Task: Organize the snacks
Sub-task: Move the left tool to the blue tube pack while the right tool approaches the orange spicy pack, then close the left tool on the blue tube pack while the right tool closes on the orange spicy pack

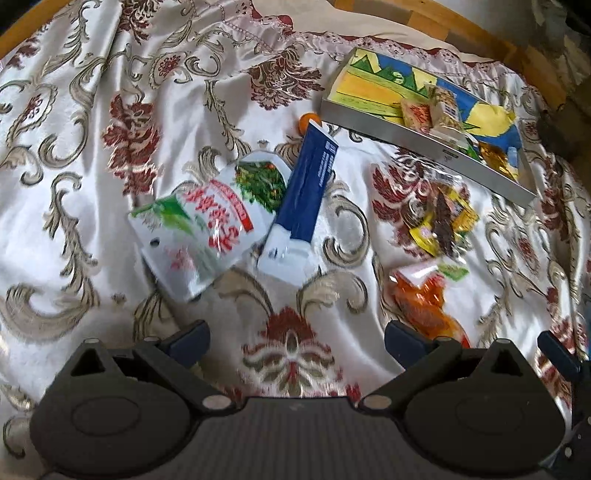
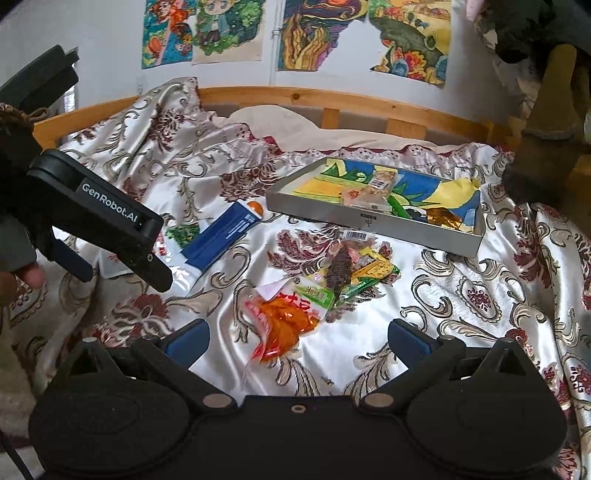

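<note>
A bed with a wooden frame stands against a white wall hung with coloured drawings. Over it lies a glossy white bedspread patterned with dark red flowers and beige scrolls; this is the working surface.

Toward the far right of the bedspread rests a shallow grey tray with a bright yellow, blue and green lining. Several small wrapped snacks already lie inside it, among them a gold foil piece.

Loose snacks lie on the cloth in front of the tray. A white pouch with red lettering and green leaves sits furthest left, touching a long blue-and-white packet that lies at a slant beside it. A small orange ball rests at the far end of that packet, near the tray wall. Further right is a cluster of yellow and green wrappers with a dark brown item on top, and just in front of it an orange-red clear bag.

The left gripper hangs above the cloth with its jaws spread wide and nothing between them, the pouch and the long packet ahead of it. The right gripper is likewise released and empty, with the orange-red bag lying between and just beyond its fingertips. In the right wrist view the left gripper's black body appears at the left edge, held by a gloved hand.
</note>
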`<action>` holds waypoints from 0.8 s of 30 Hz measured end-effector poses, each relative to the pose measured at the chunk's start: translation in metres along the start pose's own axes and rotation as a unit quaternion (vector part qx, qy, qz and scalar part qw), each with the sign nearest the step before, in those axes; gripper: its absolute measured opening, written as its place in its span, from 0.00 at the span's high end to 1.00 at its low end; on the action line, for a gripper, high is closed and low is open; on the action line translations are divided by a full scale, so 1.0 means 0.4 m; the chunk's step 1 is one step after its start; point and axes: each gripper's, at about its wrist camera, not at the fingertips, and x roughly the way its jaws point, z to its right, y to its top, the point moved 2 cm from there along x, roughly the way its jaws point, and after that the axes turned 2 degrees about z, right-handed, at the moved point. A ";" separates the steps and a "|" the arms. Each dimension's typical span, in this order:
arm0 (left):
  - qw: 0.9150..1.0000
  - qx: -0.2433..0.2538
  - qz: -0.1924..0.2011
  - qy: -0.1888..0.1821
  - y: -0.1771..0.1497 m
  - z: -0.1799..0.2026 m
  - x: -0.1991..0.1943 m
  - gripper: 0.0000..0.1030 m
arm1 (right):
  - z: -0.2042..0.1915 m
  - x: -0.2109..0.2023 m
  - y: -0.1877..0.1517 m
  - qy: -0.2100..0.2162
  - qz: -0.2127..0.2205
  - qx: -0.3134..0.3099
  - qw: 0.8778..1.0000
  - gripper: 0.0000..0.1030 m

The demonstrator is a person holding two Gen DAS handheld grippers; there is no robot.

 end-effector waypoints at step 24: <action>0.966 0.250 0.058 0.043 0.090 0.097 0.176 0.12 | 0.009 0.233 -0.036 0.002 -0.041 0.090 0.995 0.27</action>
